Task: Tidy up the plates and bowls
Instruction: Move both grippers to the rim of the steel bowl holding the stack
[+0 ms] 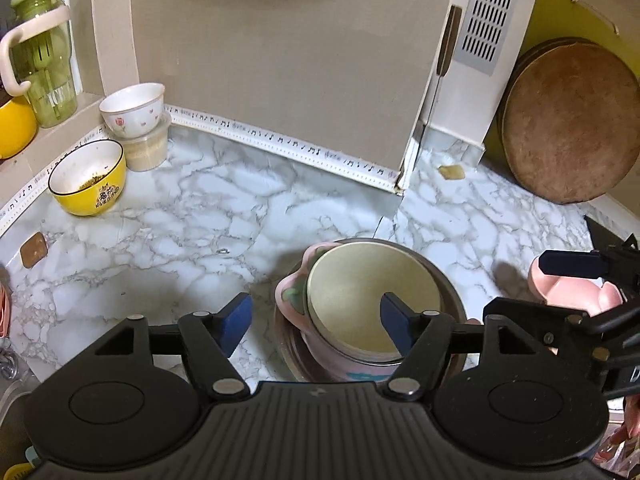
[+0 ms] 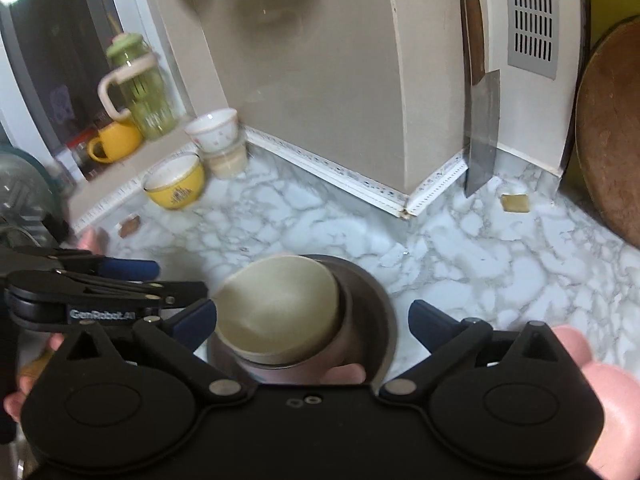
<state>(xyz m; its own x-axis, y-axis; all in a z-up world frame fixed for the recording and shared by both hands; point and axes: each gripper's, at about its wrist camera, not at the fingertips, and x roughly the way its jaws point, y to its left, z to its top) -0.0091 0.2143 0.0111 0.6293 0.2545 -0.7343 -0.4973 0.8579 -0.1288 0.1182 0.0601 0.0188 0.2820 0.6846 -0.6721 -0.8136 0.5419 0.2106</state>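
Marble-patterned worktop [image 1: 208, 216] is seen beneath both grippers, and on it, just ahead of the fingers, a small stack has been built: a cream plate [image 1: 372, 300] is laid on a pink bowl [image 1: 294, 300], which is set in a wider grey metal dish [image 1: 452, 288]. The left gripper [image 1: 316, 316] is held with its fingers spread to a middling width, nothing gripped; one blue finger [image 1: 394, 326] is seen in front of the plate and the other [image 1: 236, 318] over bare marble beside the stack, and no pressing contact can be made out. The right gripper [image 2: 312, 324] is held with its fingers at their widest, one to each side of the stack, again with nothing gripped. The stack is therefore judged to be set down and released. Work is judged to remain. A second pink bowl [image 1: 576, 292] is seen behind the right gripper's fingers in the left view, apart from the stack. Well beyond the left fingers, by the wall, a yellow bowl [image 1: 88, 180] with some residue inside, and a white flowered bowl [image 1: 132, 108] perched on a round plastic tub [image 1: 146, 148], are left unsorted. A cleaver [image 2: 482, 136] and a round wooden board [image 1: 568, 120] are propped far beyond the right fingers and are not judged part of the task. Roughly the middle of the job is suggested.
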